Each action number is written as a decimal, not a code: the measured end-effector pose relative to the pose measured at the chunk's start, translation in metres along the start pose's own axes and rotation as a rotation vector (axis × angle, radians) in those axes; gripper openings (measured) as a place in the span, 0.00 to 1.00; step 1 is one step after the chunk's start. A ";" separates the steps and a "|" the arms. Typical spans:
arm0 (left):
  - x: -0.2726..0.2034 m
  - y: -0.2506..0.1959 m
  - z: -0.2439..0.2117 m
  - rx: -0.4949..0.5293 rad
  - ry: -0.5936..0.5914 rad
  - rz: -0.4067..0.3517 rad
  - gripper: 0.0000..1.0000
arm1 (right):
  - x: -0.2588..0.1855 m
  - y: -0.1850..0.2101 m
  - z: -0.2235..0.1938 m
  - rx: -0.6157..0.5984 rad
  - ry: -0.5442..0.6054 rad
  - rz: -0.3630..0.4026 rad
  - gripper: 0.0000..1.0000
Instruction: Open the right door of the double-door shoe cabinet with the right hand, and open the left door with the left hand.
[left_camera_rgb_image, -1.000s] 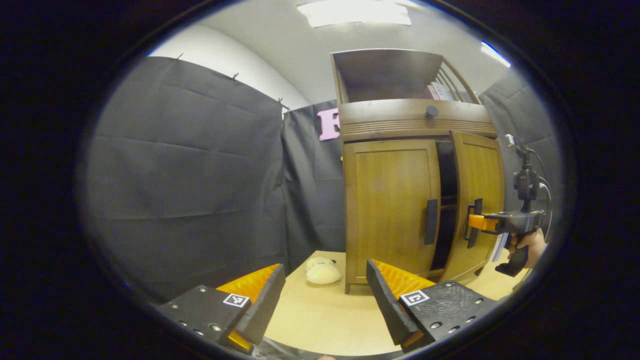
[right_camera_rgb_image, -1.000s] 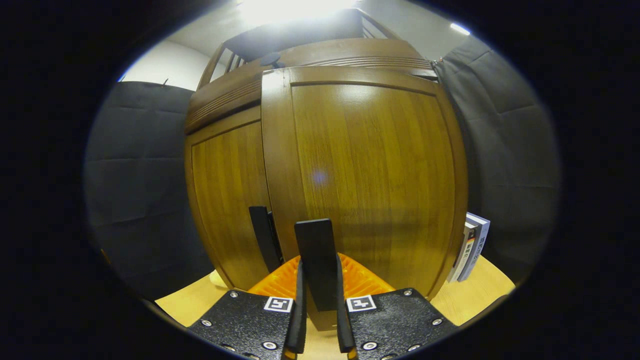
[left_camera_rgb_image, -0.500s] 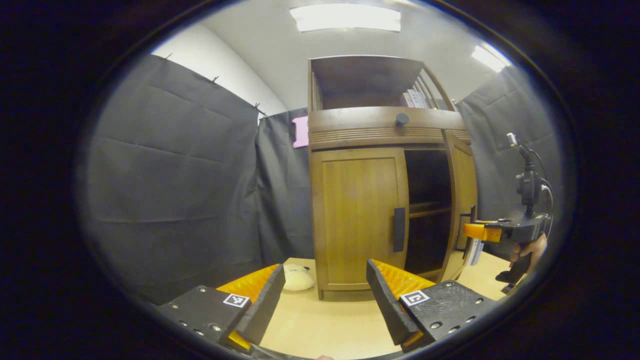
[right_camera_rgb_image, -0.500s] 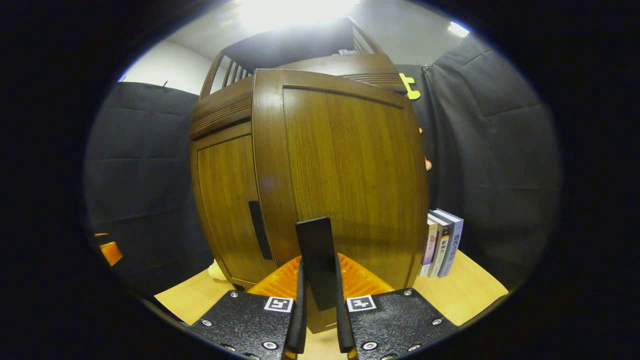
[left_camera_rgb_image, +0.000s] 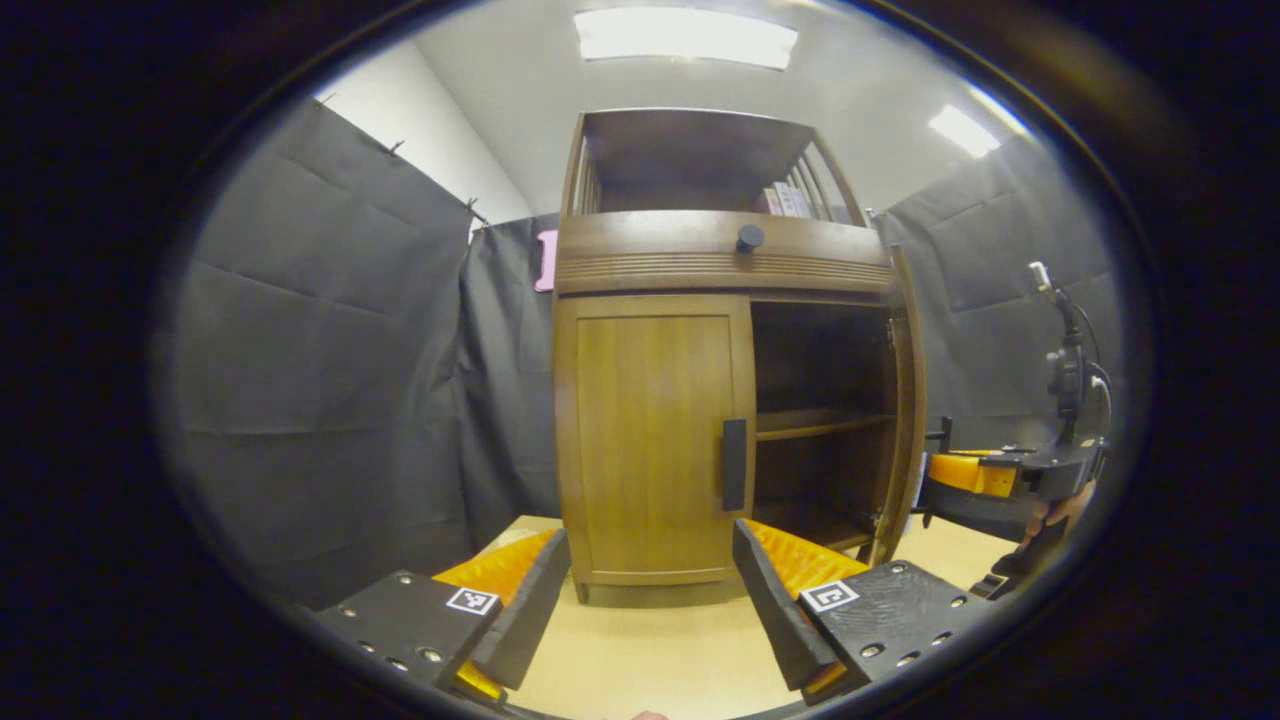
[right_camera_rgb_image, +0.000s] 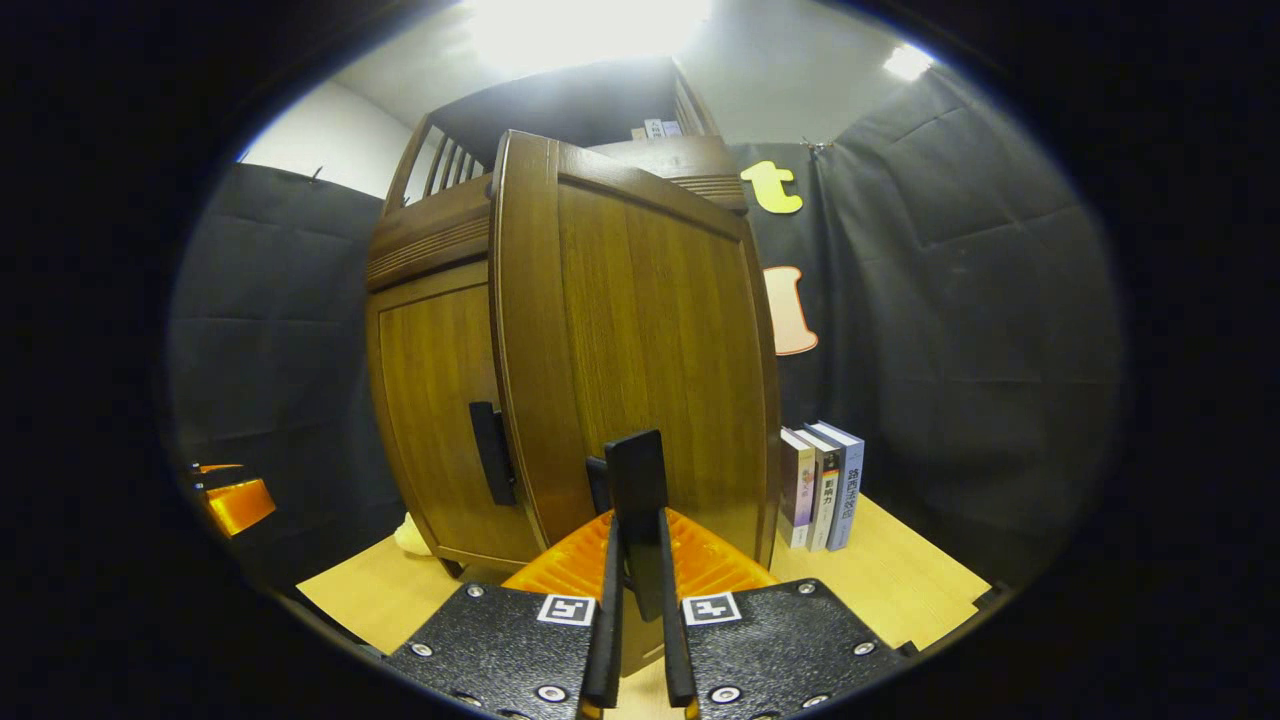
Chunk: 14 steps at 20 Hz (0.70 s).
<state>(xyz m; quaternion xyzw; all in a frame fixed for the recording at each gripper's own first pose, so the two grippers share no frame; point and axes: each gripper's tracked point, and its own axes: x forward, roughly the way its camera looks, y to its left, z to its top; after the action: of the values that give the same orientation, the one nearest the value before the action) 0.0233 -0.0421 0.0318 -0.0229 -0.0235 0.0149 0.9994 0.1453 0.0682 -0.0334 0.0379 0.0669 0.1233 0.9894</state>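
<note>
The wooden shoe cabinet (left_camera_rgb_image: 720, 262) stands straight ahead in the left gripper view. Its left door (left_camera_rgb_image: 650, 440) is closed, with a dark upright handle (left_camera_rgb_image: 734, 465) at its inner edge. The right door (left_camera_rgb_image: 905, 400) is swung wide open and shows edge-on, baring a dark inside with a shelf (left_camera_rgb_image: 815, 424). My left gripper (left_camera_rgb_image: 648, 540) is open, short of the cabinet, holding nothing. In the right gripper view my right gripper (right_camera_rgb_image: 638, 520) is shut on the right door's handle (right_camera_rgb_image: 636, 465), in front of the right door (right_camera_rgb_image: 650, 330). That gripper (left_camera_rgb_image: 960, 472) and a hand also appear in the left gripper view.
Three books (right_camera_rgb_image: 825, 485) stand on the light wooden surface (right_camera_rgb_image: 900, 580) right of the cabinet. A pale soft thing (right_camera_rgb_image: 410, 535) lies by the cabinet's left foot. More books (left_camera_rgb_image: 785, 200) sit on the top shelf, above a drawer knob (left_camera_rgb_image: 750, 237). Black cloth walls close in both sides.
The right door has swung from slightly ajar to wide open, drawn by my right gripper on its handle. My left gripper has turned so the cabinet sits centred ahead of it.
</note>
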 end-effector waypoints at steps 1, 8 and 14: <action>0.003 0.002 -0.002 0.000 0.000 -0.009 1.00 | -0.001 -0.002 0.001 -0.001 -0.001 -0.007 0.19; 0.033 0.009 -0.009 0.002 0.015 -0.055 0.87 | -0.012 -0.029 0.004 -0.034 -0.015 -0.089 0.18; 0.051 0.010 -0.009 -0.001 0.020 -0.087 0.87 | -0.020 -0.060 0.008 -0.016 -0.018 -0.196 0.17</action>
<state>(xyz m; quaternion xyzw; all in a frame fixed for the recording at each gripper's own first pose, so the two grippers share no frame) 0.0745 -0.0313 0.0247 -0.0224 -0.0143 -0.0289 0.9992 0.1418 0.0051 -0.0290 0.0244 0.0606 0.0261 0.9975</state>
